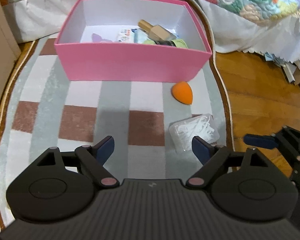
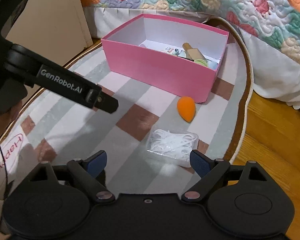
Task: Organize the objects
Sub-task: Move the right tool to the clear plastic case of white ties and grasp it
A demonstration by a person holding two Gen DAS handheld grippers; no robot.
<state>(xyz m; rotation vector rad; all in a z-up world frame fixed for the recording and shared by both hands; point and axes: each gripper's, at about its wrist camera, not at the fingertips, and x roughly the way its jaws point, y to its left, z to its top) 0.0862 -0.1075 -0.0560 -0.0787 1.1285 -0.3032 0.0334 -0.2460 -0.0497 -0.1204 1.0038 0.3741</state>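
Note:
A pink box [image 1: 130, 66] [image 2: 160, 70] stands open on the checked rug and holds a gold-capped bottle [image 1: 156, 31], packets and a green item. In front of its right corner lies an orange teardrop sponge [image 1: 182, 93] [image 2: 186, 109]. Nearer me sits a clear packet of white loops [image 1: 194, 132] [image 2: 172, 146]. My left gripper [image 1: 152, 142] is open over bare rug, with the packet by its right finger. My right gripper [image 2: 148, 156] is open too; the packet lies just ahead of its right finger, untouched. One finger [image 2: 106, 104] of the left gripper crosses the right wrist view.
The round rug [image 1: 80, 100] lies on a wooden floor [image 1: 260, 92], its braided edge curving close on the right. A bed with a floral quilt [image 2: 210, 2] and white skirt stands behind the box. Beige furniture [image 2: 56, 20] stands at the back left.

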